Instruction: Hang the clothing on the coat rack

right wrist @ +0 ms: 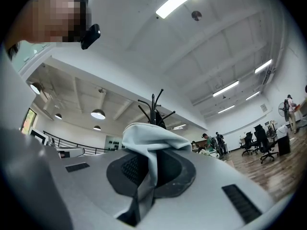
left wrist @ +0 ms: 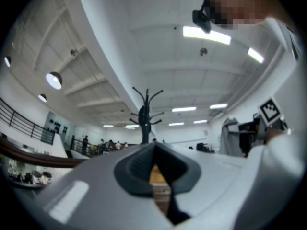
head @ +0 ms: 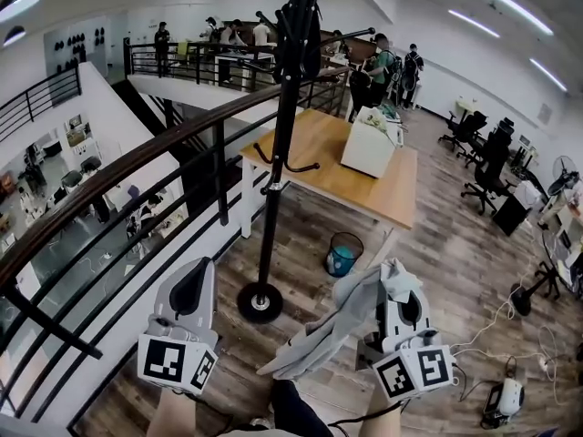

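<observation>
Head view first: the right gripper point(head: 401, 300) is pinched down on a grey piece of clothing point(head: 335, 328). The fabric bunches over its tips and trails down and off to its left, hanging free. The right gripper view backs that up, with the jaws nearly together and a fold of the clothing point(right wrist: 152, 139) squeezed between them. The left gripper point(head: 196, 280) has nothing in it. In its own view the left gripper point(left wrist: 154, 150) is closed to a thin slit, and only floor shows through.

The coat rack point(head: 278, 153) stands ahead of both grippers, roughly between their lines and a bit closer to the left one, well apart from the clothing. Both gripper views have the coat rack point(right wrist: 154, 110) out past the tips.

Progress-wise I'd call it early-middle. The garment is picked up and in hand, but nothing hangs on any hook. What's left is closing the gap, lifting the fabric up to a hook and letting go.

Stuff I can't make out:
- What kind of garment it is, or whether it has a collar or loop to catch on a hook.
- How deep the pinch goes, since the cloth covers the right tips.
- The rack's top hooks, which are dark against the background and clipped by the frame edge in the head view.
</observation>
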Tool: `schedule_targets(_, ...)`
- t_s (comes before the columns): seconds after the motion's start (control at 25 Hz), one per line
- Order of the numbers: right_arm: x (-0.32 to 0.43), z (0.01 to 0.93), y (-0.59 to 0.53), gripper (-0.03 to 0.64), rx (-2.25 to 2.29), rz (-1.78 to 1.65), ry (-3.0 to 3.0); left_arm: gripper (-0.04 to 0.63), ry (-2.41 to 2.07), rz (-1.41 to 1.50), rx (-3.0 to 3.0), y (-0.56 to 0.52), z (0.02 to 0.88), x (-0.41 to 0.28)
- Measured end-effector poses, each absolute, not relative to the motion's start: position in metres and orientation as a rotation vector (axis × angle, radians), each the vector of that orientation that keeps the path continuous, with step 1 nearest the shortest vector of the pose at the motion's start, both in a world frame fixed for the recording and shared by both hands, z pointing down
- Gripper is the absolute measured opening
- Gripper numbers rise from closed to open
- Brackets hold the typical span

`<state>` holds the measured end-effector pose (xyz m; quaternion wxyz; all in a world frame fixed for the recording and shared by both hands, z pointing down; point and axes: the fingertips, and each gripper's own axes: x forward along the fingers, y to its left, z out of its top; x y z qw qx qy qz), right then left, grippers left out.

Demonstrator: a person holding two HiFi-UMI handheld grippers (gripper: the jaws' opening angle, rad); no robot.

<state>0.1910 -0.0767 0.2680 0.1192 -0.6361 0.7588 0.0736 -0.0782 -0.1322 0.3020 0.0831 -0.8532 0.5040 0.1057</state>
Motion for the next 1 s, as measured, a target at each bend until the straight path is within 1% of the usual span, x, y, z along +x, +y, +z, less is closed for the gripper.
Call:
schedule_targets(0.32, 0.193, 0.266, -0.137, 0.012, -1.83, 0.223, 2.247, 0.009, 1.53, 0.325, -2.526, -0.188, 0.302, -0.077)
schedule_targets(1.0, 0.238, 0.195, -0.258, 0.012, -1.721, 0.364, 2.288, 0.009, 1.521, 0.357, -2.451, -0.291, 0.265, -0.029)
